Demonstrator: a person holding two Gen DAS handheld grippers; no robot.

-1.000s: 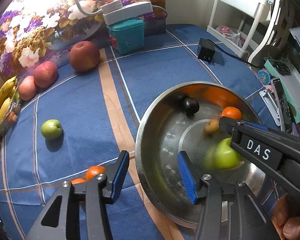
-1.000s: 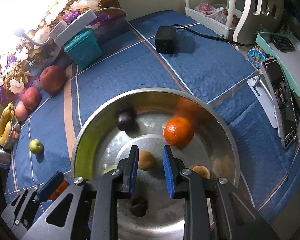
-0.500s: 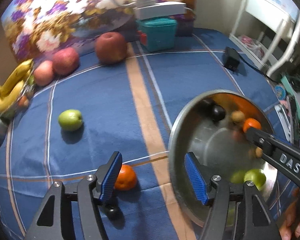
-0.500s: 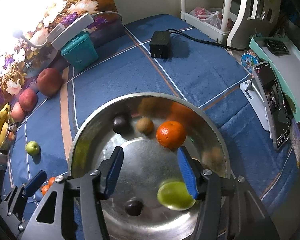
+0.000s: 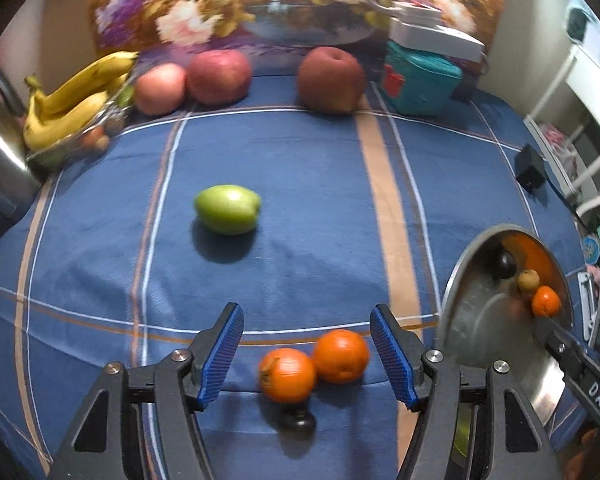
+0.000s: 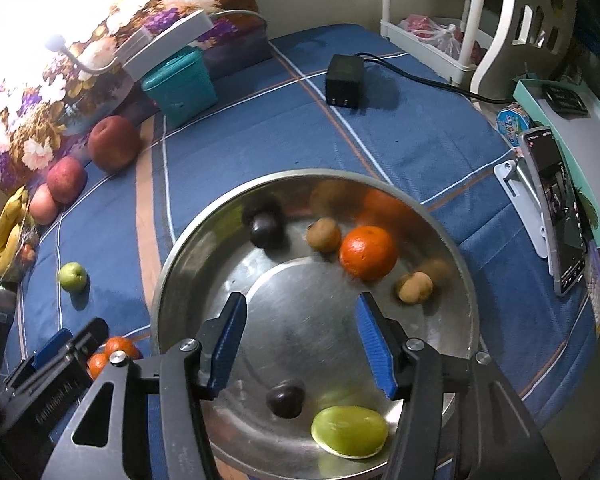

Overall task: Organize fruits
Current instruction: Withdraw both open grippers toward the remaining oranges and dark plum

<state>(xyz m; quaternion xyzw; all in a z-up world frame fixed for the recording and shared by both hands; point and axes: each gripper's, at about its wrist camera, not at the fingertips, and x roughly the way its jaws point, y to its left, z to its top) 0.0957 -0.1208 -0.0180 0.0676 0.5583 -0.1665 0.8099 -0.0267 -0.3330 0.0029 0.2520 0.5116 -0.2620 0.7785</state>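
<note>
Because the two oranges lie touching each other on the blue cloth of the desk, between the spread pads of the left tongs, only one can be taken cleanly. They look firm, round, light and likely to roll, so a hold across the widest part of the right one seems safest. A small dark fruit sits just below them. The right tongs, spread and empty, hang over the steel bowl holding a green fruit.
</note>
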